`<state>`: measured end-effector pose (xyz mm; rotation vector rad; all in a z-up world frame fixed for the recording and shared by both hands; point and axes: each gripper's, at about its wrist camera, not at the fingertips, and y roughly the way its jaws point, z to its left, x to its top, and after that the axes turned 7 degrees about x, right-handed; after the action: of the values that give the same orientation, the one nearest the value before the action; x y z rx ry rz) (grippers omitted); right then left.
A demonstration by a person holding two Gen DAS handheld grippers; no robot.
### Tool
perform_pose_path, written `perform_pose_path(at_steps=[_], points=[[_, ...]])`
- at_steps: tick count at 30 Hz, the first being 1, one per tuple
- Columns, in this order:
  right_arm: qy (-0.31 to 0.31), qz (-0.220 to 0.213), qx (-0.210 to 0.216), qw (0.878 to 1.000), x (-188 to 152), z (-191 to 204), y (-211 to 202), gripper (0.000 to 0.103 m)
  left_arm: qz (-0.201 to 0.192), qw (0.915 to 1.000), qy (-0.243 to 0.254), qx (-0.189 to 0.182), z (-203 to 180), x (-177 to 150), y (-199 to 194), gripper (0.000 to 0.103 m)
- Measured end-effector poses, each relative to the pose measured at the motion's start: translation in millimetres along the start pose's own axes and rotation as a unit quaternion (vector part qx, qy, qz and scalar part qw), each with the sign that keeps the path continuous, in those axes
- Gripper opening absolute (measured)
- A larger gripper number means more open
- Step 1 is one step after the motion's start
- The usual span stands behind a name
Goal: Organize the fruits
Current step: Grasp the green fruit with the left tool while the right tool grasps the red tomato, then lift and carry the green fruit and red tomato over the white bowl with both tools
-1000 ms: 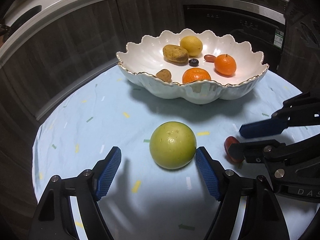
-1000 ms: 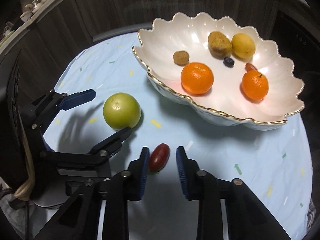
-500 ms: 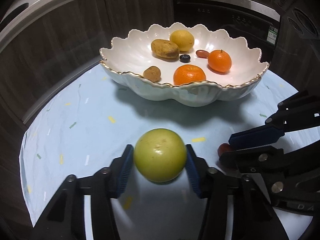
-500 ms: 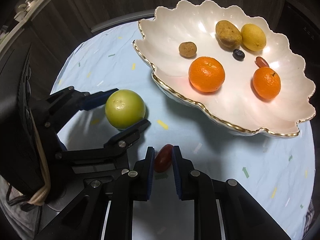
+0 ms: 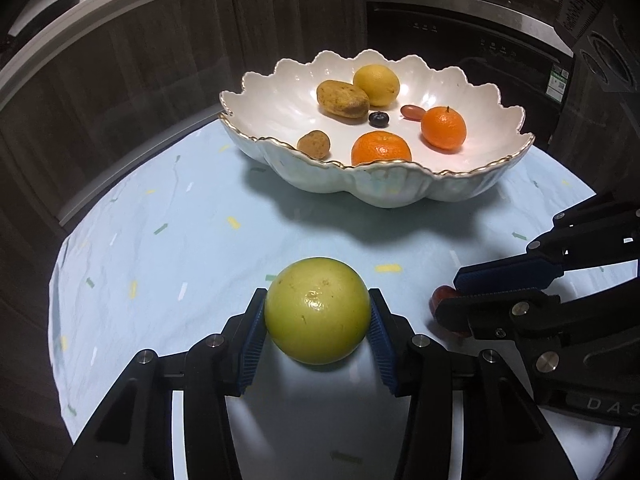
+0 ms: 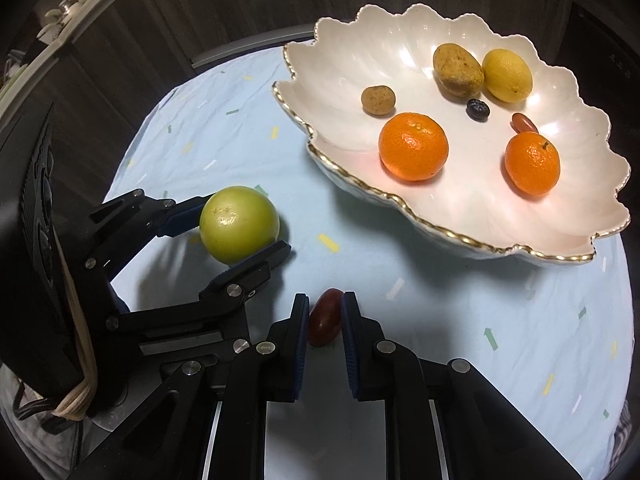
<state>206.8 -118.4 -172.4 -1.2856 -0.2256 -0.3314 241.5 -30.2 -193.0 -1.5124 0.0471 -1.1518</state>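
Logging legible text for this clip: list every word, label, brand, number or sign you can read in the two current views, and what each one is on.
"DAS": pale letters on the black body of the right gripper, at the left wrist view's right edge, cut off by the frame.
Green and white sticker on the dark appliance behind the bowl: too small to read.
Pale markings on the oven's control strip: too small to read.
Right wrist view: no text.
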Motion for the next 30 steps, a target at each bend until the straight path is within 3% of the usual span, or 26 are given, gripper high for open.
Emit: perform_pose_path(at_steps=[17,30], points=[[-0.014,-0.067,0.009,0.998,-2,0,-66,0.017,-0.018,0.9993,-0.024,0.024,-15,25,-54,0.047],[-0.015,-0.116,-0.001,0.993,3,-22,-114,0.017,-0.018,0.9979,-0.048,0.039,-29,59,-71,0.047]])
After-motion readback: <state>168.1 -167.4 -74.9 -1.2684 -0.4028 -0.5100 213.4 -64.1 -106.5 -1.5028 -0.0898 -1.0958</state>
